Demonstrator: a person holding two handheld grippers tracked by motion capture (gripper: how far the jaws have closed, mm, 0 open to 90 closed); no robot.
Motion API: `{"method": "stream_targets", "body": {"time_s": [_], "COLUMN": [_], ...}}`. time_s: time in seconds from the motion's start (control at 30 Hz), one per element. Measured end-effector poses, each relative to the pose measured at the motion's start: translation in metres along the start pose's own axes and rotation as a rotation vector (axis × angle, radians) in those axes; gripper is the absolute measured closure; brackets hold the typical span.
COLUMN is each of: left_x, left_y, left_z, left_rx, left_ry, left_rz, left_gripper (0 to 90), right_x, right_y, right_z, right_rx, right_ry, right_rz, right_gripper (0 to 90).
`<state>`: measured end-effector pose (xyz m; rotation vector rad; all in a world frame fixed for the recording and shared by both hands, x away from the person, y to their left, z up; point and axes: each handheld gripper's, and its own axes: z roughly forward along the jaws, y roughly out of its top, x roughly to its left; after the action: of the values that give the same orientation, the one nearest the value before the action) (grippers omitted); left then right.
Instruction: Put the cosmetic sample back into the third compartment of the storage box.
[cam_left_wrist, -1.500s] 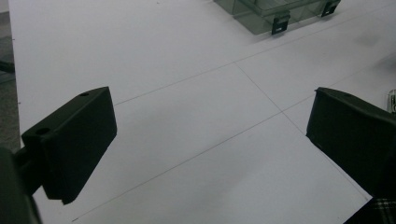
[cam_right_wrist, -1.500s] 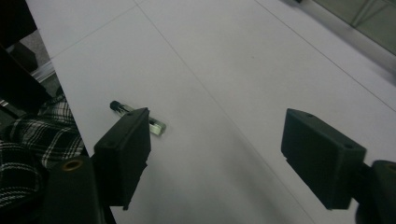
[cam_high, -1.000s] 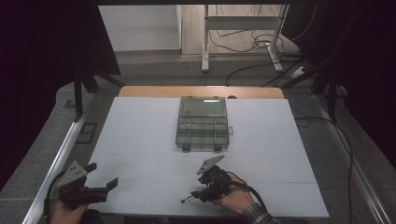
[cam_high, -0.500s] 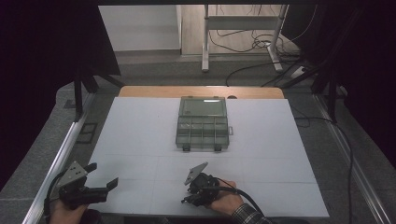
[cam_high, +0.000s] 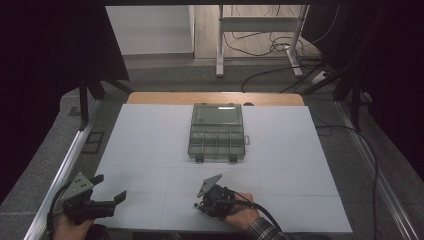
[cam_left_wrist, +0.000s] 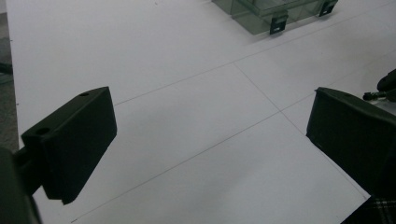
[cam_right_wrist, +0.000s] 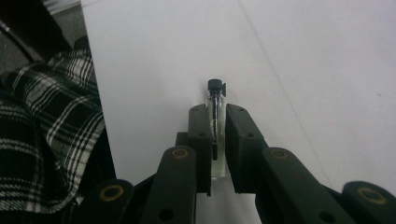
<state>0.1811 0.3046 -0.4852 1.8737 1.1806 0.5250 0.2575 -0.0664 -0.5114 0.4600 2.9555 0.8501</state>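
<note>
Right tongs (cam_right_wrist: 218, 135) are closed on a small clear glass vial with black cap (cam_right_wrist: 215, 100), low centre; left tongs (cam_left_wrist: 205, 140) are held wide, empty. Green compartment box (cam_high: 218, 132) on white table (cam_high: 150, 145) is judged not yet reached.

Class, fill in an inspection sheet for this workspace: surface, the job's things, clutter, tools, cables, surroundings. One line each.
Surface: white table top, faint seam lines, bare wooden strip at the far edge.
Job's things: clear plastic compartment box, lid down, mid-table; small clear glass vial with black cap.
Clutter: nothing seen.
Tools: left tool open, holding nothing, near the table's left front corner; right tool shut on the vial, low at the front edge.
Cables: one trails from each tool; loose cables lie on the floor beyond the table.
Surroundings: grey floor, white metal frame legs, dark drapes on both sides.
</note>
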Motion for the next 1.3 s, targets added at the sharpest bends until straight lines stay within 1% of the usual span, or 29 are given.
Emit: {"method": "stream_targets", "body": {"time_s": [0.17, 0.2, 0.47, 0.8, 0.87, 1.17, 1.3], "left_x": [0.0, 0.0, 0.0, 0.0, 0.0, 0.0, 0.0], "left_y": [0.0, 0.0, 0.0, 0.0, 0.0, 0.0, 0.0], "left_z": [0.0, 0.0, 0.0, 0.0, 0.0, 0.0, 0.0], "left_rx": [0.002, 0.002, 0.002, 0.001, 0.001, 0.001, 0.001], "left_ry": [0.002, 0.0, 0.0, 0.001, 0.001, -0.001, -0.001], "left_rz": [0.001, 0.0, 0.0, 0.001, 0.001, 0.0, 0.0], "left_gripper": [2.1, 2.1, 2.2, 2.2, 2.2, 2.2, 2.2], "right_x": [-0.003, -0.004, -0.012, -0.021, -0.023, -0.032, -0.036], "right_y": [0.0, 0.0, -0.001, -0.003, -0.003, -0.006, -0.007], "right_z": [-0.005, -0.006, -0.016, -0.028, -0.03, -0.036, -0.04], "right_rx": [-0.022, -0.026, -0.054, -0.089, -0.095, -0.115, -0.123], "right_ry": [-0.009, -0.014, -0.034, -0.074, -0.077, -0.097, -0.108], "right_rz": [0.008, 0.003, 0.056, 0.084, 0.093, 0.107, 0.127], "right_gripper": [80.6, 80.7, 80.6, 80.6, 80.7, 80.6, 80.6]}}
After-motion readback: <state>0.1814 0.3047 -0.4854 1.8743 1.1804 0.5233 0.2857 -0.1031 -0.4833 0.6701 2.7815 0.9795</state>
